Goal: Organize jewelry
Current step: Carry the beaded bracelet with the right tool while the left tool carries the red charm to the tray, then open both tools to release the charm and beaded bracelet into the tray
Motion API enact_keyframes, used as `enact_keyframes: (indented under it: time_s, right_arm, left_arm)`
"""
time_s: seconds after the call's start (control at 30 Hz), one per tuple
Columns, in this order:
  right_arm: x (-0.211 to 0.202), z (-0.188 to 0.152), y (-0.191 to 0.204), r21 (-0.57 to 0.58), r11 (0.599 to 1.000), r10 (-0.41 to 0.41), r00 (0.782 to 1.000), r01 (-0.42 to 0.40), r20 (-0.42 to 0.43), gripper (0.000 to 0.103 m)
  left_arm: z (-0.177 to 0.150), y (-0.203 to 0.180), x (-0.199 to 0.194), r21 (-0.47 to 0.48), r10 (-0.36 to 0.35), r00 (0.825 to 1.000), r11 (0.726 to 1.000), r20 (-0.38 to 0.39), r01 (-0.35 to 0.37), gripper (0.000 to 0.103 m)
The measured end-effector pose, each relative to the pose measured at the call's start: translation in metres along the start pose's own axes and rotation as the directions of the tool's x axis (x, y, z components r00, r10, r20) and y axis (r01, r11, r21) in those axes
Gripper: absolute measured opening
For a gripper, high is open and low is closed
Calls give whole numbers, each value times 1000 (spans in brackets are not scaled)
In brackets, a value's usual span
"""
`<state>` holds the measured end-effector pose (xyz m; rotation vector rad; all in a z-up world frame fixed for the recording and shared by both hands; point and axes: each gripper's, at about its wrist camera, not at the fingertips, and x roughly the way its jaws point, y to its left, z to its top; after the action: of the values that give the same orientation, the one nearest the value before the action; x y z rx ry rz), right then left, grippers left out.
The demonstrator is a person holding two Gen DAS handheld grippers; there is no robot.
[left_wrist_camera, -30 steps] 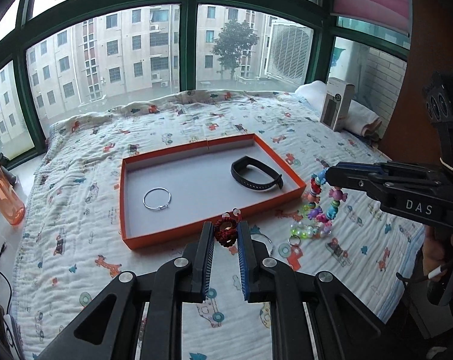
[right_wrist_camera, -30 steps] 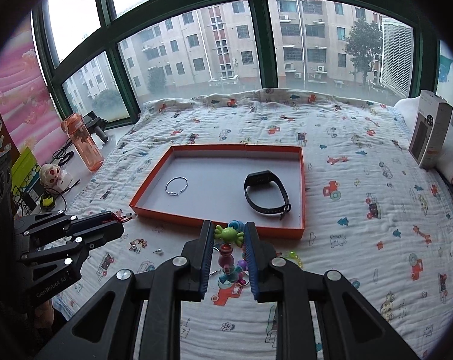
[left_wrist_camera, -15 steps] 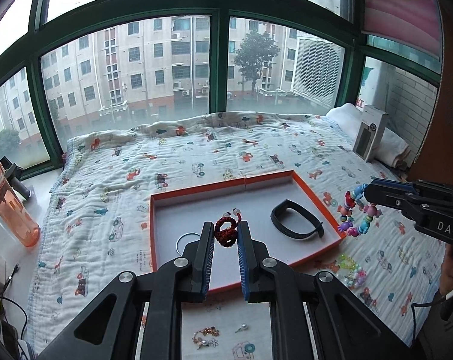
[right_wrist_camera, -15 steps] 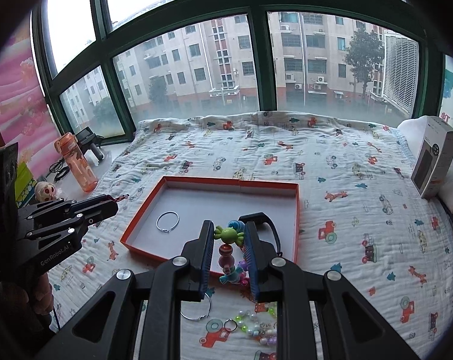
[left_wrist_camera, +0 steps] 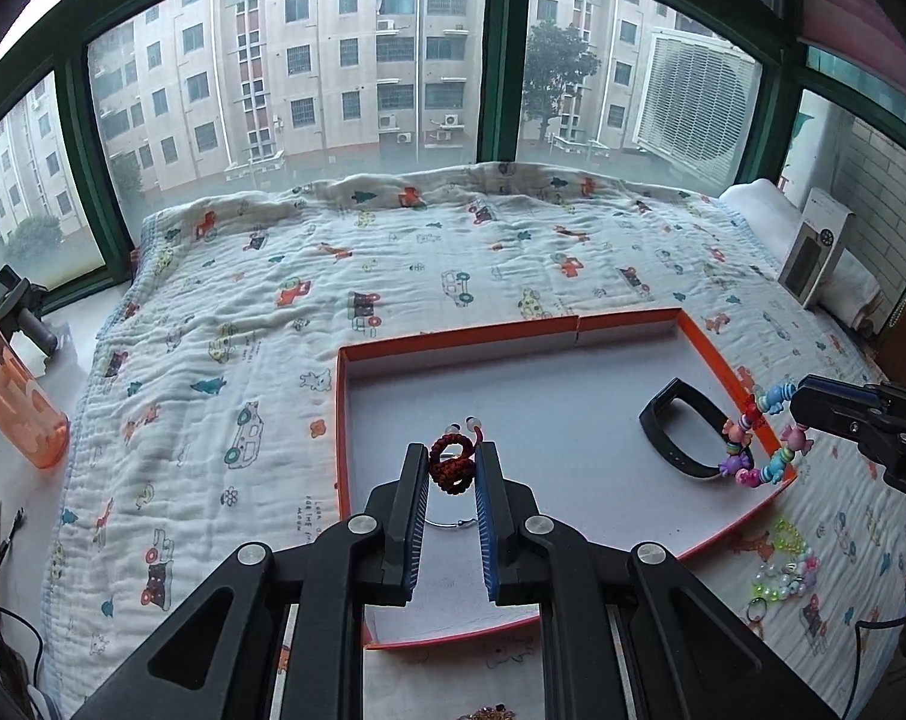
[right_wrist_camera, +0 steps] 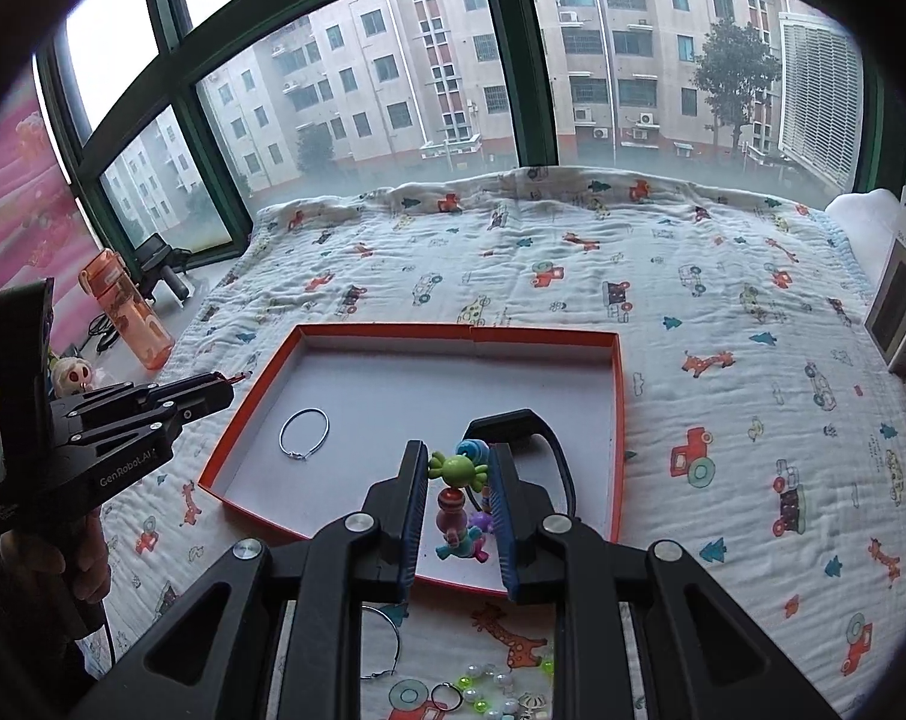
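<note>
The left gripper (left_wrist_camera: pixel 452 474) pinches a soft red braided bracelet (left_wrist_camera: pixel 450 468) over the orange tray (left_wrist_camera: pixel 453 336), its 6 o'clock side. The right gripper (right_wrist_camera: pixel 458 495) clamps a floppy, light beaded charm bracelet (right_wrist_camera: pixel 459 504) near the black band (right_wrist_camera: pixel 549 444); best taken by cord or a fat bead.

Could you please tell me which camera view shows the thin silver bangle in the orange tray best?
The right wrist view: the silver bangle lies whole and unobstructed on the floor of the orange tray. In the left wrist view, only a short arc of it shows between the fingers of the left tool.
</note>
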<state>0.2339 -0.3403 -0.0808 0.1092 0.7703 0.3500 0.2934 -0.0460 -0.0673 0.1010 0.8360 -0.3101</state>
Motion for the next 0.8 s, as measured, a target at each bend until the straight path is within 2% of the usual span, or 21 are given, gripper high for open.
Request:
enact_keyframes:
  time_s: [0.17, 0.37, 0.5, 0.8]
  right_arm:
    - [17, -8, -2, 12, 1000, 5, 999, -5, -39, 24]
    - [31, -14, -10, 20, 999, -24, 997, 26, -77, 24]
    - [35, -17, -11, -6, 997, -72, 994, 72, -84, 24]
    - [40, -21, -13, -21, 995, -101, 990, 100, -94, 24]
  left_arm:
    - [-15, 5, 23, -2, -2, 999, 1000, -54, 2, 17]
    - [-28, 10, 43, -14, 3, 995, 1000, -102, -5, 17]
    - [-33, 12, 51, -16, 2, 992, 1000, -124, -4, 17]
    - [-41, 13, 62, -20, 7, 984, 1000, -176, -10, 18]
